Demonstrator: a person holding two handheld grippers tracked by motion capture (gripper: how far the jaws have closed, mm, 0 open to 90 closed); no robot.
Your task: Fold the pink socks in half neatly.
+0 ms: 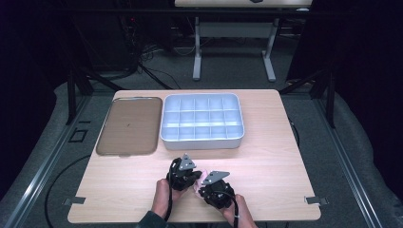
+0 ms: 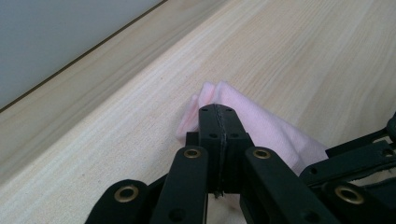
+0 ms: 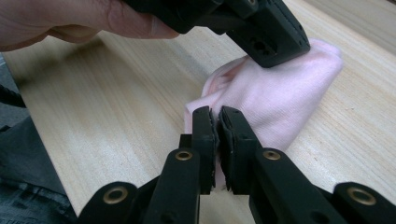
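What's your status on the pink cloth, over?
Left gripper and right gripper both shut on pink cloth, near table edge. White divided tray and brown tray sit farther back. Nothing in the way.

From where I sit, the far half of the worktop point(image 1: 266, 156) is taken up by two things side by side: a flat brown tray point(image 1: 128, 126) at far left and a white compartment box point(image 1: 202, 121) just beside it, its raised walls the tallest obstacle. To the right of the box I have a bare strip running to the edge. The near left and near right corners are bare wood too. Near centre is crowded: my left gripper point(image 1: 183, 173) and right gripper point(image 1: 215, 186) sit close together with a pink cloth point(image 3: 275, 93) between them, so nothing passes there. A bare lane separates them from the box.
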